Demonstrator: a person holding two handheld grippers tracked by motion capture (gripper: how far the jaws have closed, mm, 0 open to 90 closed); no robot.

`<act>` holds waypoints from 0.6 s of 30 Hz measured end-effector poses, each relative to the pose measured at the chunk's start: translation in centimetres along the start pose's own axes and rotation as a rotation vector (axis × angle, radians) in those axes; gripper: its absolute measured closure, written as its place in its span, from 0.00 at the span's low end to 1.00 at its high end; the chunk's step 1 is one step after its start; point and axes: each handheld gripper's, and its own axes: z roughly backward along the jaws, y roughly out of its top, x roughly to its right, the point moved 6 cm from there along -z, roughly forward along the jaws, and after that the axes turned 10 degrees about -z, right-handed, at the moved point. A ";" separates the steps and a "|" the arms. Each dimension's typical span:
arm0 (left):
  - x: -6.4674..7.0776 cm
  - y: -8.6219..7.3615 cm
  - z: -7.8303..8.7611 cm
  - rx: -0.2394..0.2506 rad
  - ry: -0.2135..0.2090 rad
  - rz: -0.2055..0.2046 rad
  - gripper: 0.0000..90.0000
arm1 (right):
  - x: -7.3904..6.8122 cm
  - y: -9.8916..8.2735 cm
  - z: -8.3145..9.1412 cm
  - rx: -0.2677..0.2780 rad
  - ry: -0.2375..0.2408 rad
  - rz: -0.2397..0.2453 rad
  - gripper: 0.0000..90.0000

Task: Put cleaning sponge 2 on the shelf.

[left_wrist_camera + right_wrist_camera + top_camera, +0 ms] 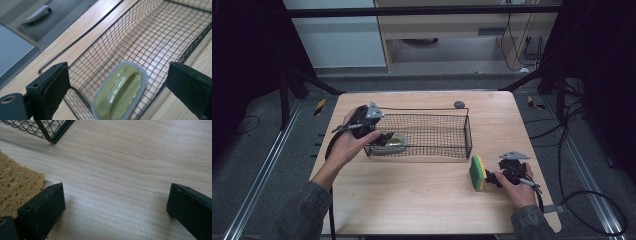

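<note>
Lying in the wire basket (447,131), the olive scrubber (119,92) sits beneath the left tool's (116,82) wide-apart jaws.

Olive-green scrubber (119,93) w/ grey felt edge: oval, moulded ridge handle on top, glossy; lies flat on the mesh floor at the left end of the basket, handle side up. Wire basket (447,131): black mesh, rectangular, open top, stands upright on the wooden table, centre-left. Sponge (477,172): yellow body w/ green scouring layer, stands on edge on the table, right of and nearer than the basket, apart from it; porous yellow face visible in right gripper view.
</note>
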 end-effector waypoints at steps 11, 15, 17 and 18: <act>5.6 -9.6 0.4 -0.045 0.081 0.143 0.05 | -1.2 -1.8 4.9 -0.120 -0.040 0.087 0.16; 7.0 -11.7 -1.1 -0.074 0.023 0.223 0.05 | -2.9 -2.6 6.4 -0.155 -0.029 0.092 0.19; 7.6 -12.1 -1.5 -0.103 0.014 0.212 0.05 | -3.9 -2.8 7.1 -0.176 -0.024 0.102 0.21; 7.6 -12.1 -1.5 -0.103 0.014 0.212 0.05 | -3.9 -2.8 7.1 -0.176 -0.024 0.102 0.21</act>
